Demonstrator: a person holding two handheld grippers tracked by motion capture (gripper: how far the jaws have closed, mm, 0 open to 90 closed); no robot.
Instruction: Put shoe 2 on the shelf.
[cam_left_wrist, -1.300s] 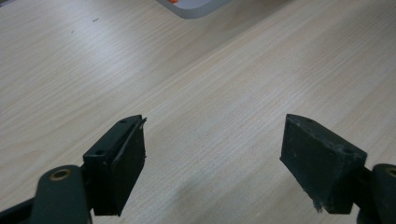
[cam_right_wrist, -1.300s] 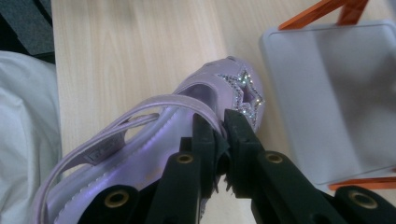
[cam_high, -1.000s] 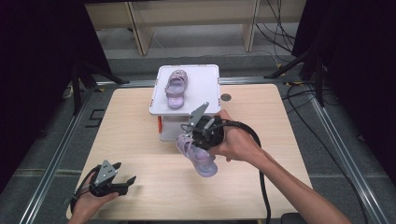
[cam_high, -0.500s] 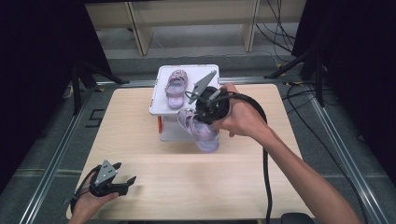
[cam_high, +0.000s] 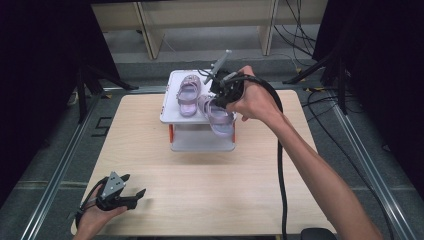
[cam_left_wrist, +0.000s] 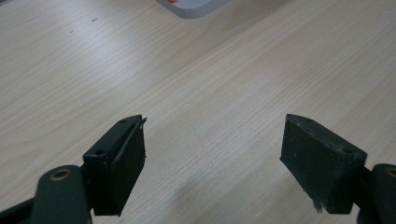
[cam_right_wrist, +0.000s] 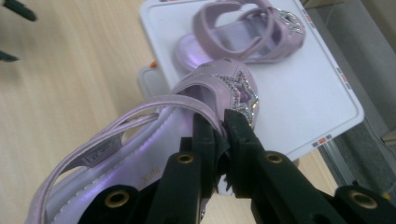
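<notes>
My right gripper (cam_high: 218, 101) (cam_right_wrist: 219, 119) is shut on the front strap of a lilac sandal (cam_high: 219, 116) (cam_right_wrist: 154, 140) with a glittery star. It holds the sandal in the air over the right part of a white two-tier rack (cam_high: 172, 116) (cam_right_wrist: 308, 102). A matching sandal (cam_high: 187, 94) (cam_right_wrist: 243, 32) lies on the rack's top shelf, to the left of the held one. My left gripper (cam_high: 134, 196) (cam_left_wrist: 212, 163) rests low at the table's near left corner, open, with bare wood between its jaws.
The wooden table (cam_high: 210, 195) carries the rack at its far middle. A black cable (cam_high: 281, 165) trails from the right gripper along the forearm. Metal rails run along both sides of the table, and dark stands and cables sit on the floor beyond.
The right gripper has carried the sandal up and away from the table's middle to above the rack's top shelf. The left gripper has stayed put.
</notes>
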